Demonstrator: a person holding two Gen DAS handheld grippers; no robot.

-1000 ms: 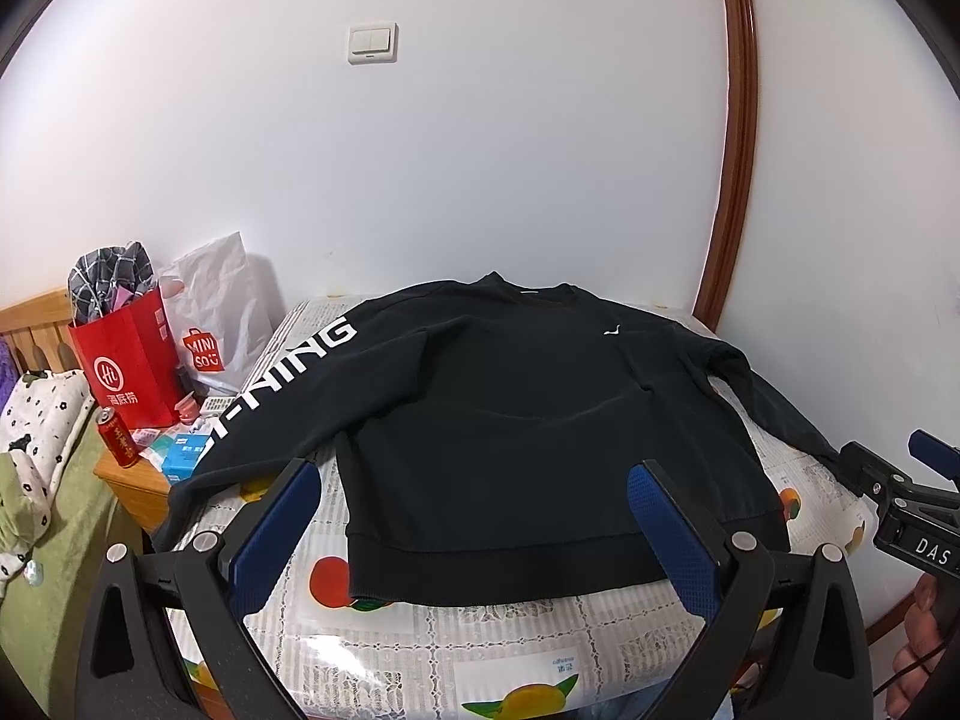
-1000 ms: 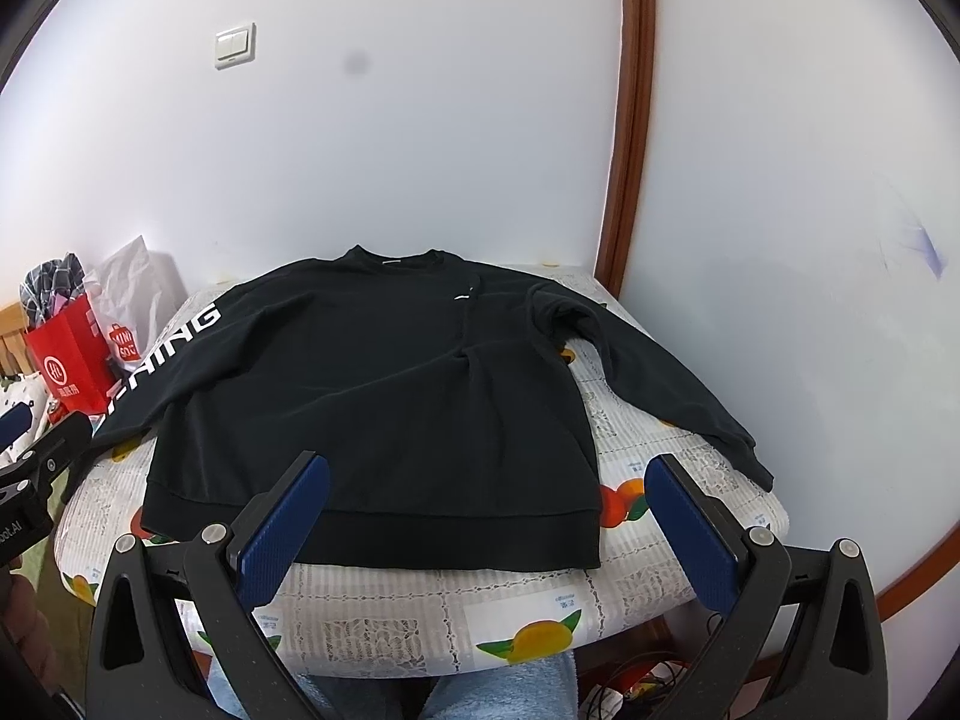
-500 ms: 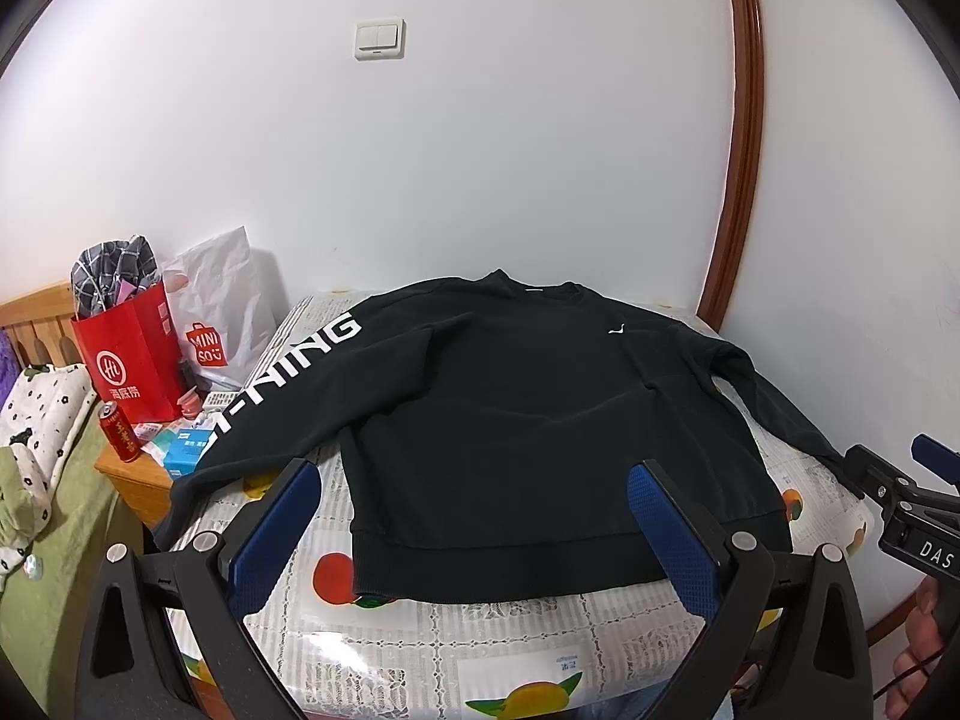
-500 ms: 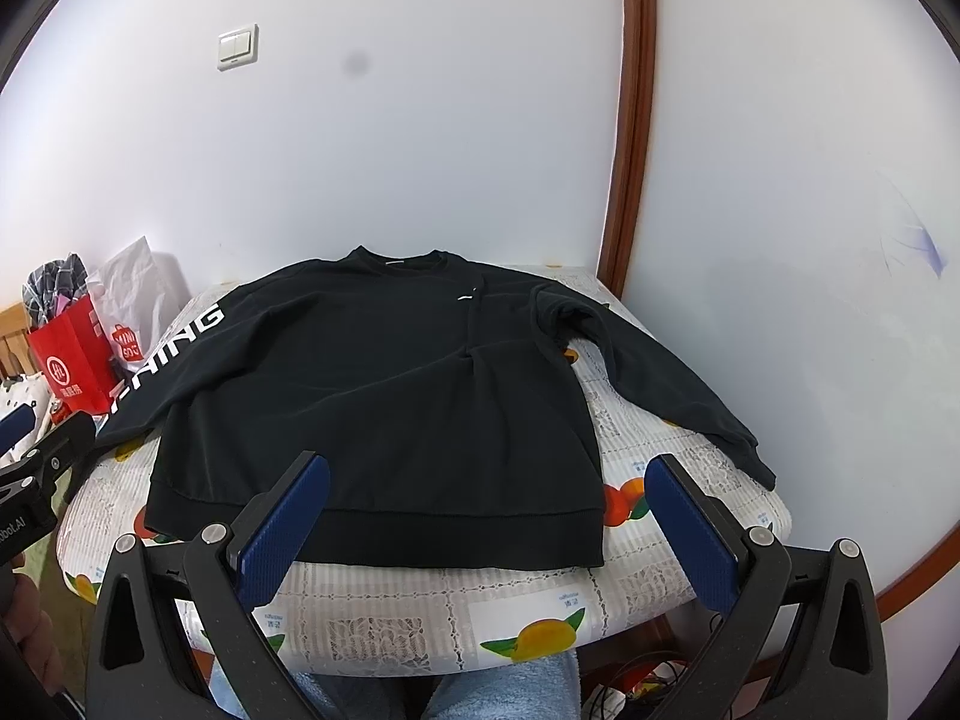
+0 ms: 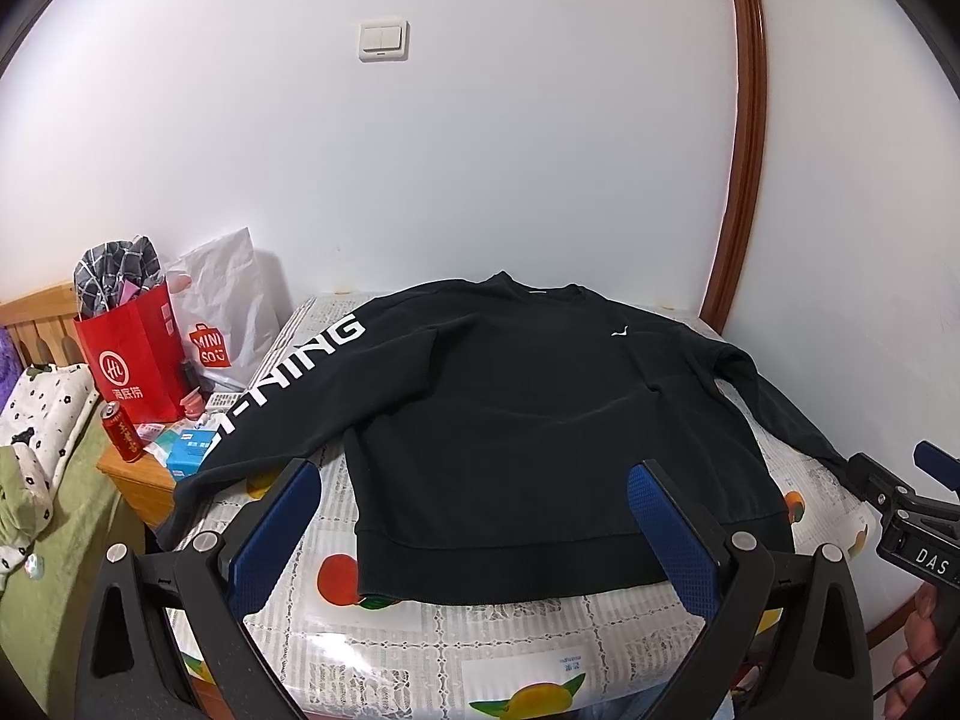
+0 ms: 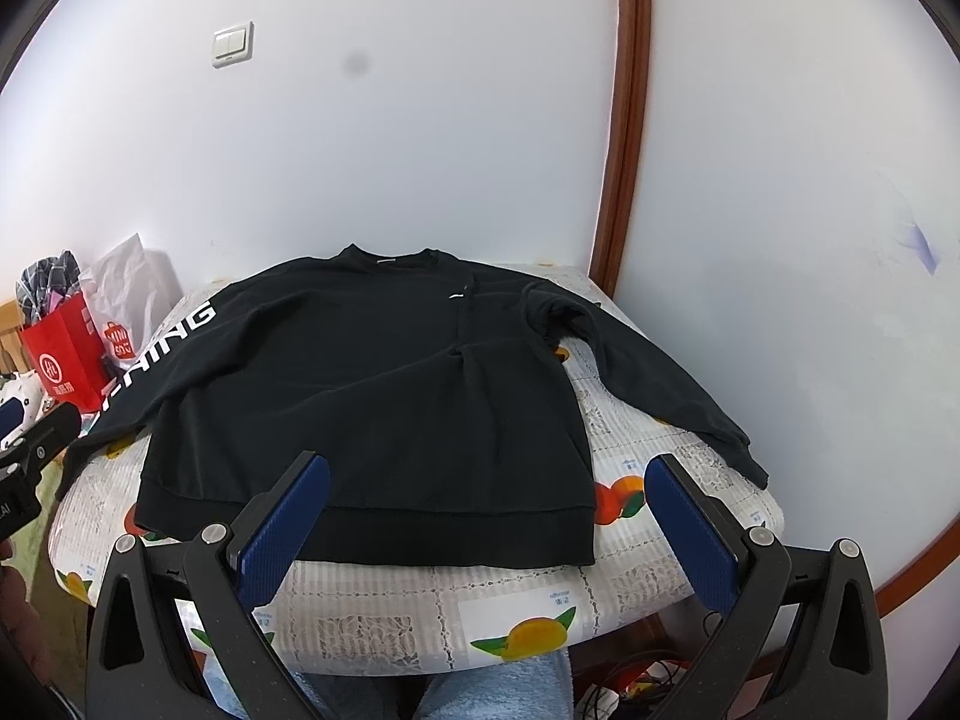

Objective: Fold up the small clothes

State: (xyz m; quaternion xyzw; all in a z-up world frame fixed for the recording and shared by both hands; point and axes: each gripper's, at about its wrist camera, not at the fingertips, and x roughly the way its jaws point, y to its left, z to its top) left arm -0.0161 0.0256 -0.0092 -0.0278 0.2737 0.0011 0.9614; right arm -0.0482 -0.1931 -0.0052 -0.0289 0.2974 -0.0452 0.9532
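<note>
In the left wrist view, little has shifted over the last second: the left gripper [image 5: 474, 531] has only risen a touch, its blue-padded jaws wide and empty, so folding has not begun. One black long-sleeved sweatshirt [image 5: 516, 420] lies flat on the fruit-print tabletop [image 5: 456, 654]; one red paper bag [image 5: 135, 360] stands left

In the right wrist view, the right gripper [image 6: 489, 525] hangs equally spread, holding nothing, short of the single sweatshirt's hem [image 6: 384, 531]
</note>
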